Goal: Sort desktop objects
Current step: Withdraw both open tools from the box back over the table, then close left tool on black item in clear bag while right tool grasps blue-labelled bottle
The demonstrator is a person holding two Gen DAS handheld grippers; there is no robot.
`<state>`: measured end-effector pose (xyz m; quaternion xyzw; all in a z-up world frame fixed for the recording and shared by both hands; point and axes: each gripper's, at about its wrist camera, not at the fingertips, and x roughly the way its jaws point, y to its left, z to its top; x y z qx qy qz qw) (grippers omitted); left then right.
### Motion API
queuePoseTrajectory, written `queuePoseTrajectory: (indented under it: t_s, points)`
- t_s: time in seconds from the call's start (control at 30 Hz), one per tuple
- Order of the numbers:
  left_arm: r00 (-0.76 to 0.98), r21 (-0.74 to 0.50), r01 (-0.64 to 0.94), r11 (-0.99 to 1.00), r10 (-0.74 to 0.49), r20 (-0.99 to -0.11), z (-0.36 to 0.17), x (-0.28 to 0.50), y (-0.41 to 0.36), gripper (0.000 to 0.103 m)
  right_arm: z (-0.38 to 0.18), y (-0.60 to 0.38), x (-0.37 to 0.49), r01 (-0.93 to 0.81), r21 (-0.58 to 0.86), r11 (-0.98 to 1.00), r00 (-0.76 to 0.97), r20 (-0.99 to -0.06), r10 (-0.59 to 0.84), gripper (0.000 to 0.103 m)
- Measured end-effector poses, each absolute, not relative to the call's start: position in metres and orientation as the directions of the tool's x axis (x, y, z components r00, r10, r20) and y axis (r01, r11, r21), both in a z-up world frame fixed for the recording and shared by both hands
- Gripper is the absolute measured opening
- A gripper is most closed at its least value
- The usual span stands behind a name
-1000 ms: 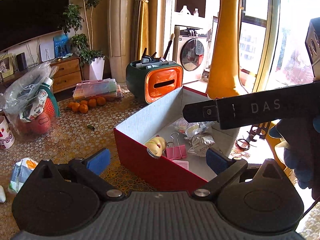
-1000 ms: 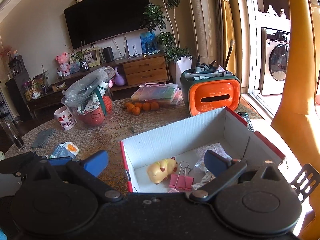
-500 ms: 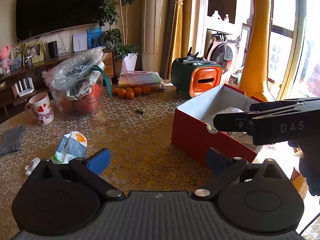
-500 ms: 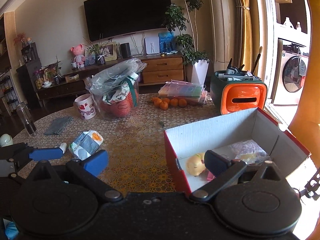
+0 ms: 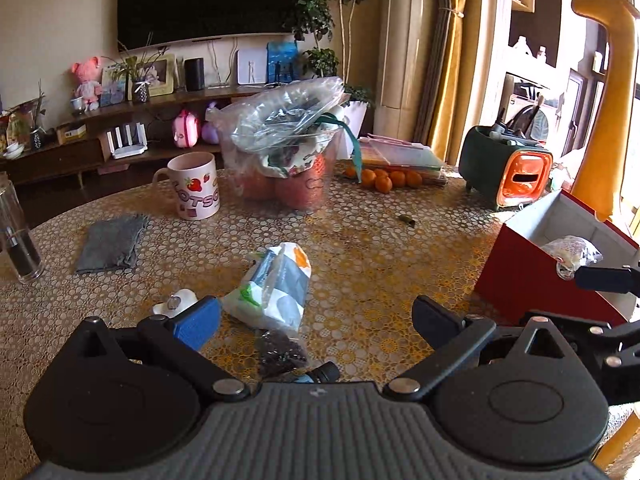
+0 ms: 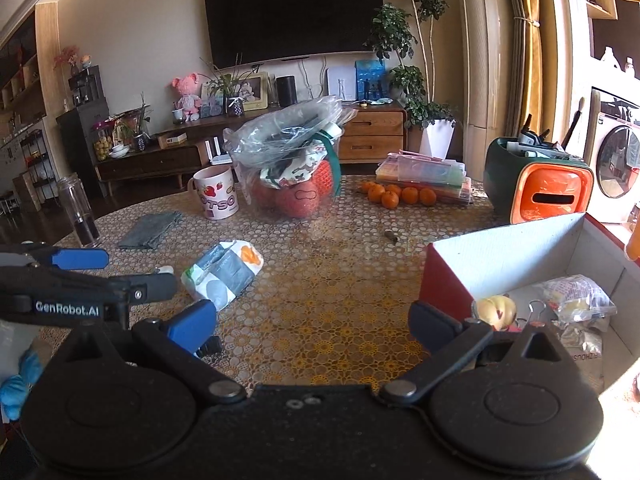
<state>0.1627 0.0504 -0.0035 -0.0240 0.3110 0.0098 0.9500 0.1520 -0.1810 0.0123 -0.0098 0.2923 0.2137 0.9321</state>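
Soft packet (image 5: 276, 286) lay on worktop (image 5: 380, 240) just ahead of left gripper (image 5: 316, 320), between its spread, empty jaws. Judged light, crinkly, slippery film; best pinched across flat middle. Dark small bag (image 5: 280, 350) just below it, white clip-like piece (image 5: 176, 304) beside left jaw. Red box (image 6: 500, 256) to right. Right gripper (image 6: 312, 326) released, empty.
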Motion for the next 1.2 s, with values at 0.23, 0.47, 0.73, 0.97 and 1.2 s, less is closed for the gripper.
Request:
queuePoseTrajectory:
  t_s: [0.23,0.47,0.73,0.97,1.2]
  points:
    - [0.774,-0.075,-0.090,0.993,0.022,-0.633,-0.018,0.181,0.090,0.102,-0.005,-0.151,0.156,-0.418,0.117,0.901,0.719,-0.563,0.407,0.103]
    - [0.740,-0.062,-0.111,0.992,0.040,-0.672,-0.040,0.199,0.100,0.102,-0.030,-0.117,0.155,-0.459,0.086,0.884,0.697,-0.582,0.419,0.102]
    - [0.699,-0.076,-0.137,0.988,0.042,-0.713,-0.060,0.218,0.104,0.102,-0.053,-0.079,0.151,-0.521,0.036,0.853,0.682,-0.584,0.441,0.101]
    - [0.658,-0.108,-0.136,0.985,0.008,-0.753,-0.078,0.235,0.107,0.101,-0.078,-0.052,0.156,-0.566,0.022,0.824,0.638,-0.622,0.454,0.098]
    - [0.623,-0.125,-0.124,0.984,-0.021,-0.782,-0.096,0.246,0.106,0.096,-0.093,-0.038,0.165,-0.580,0.023,0.815,0.613,-0.646,0.455,0.095]
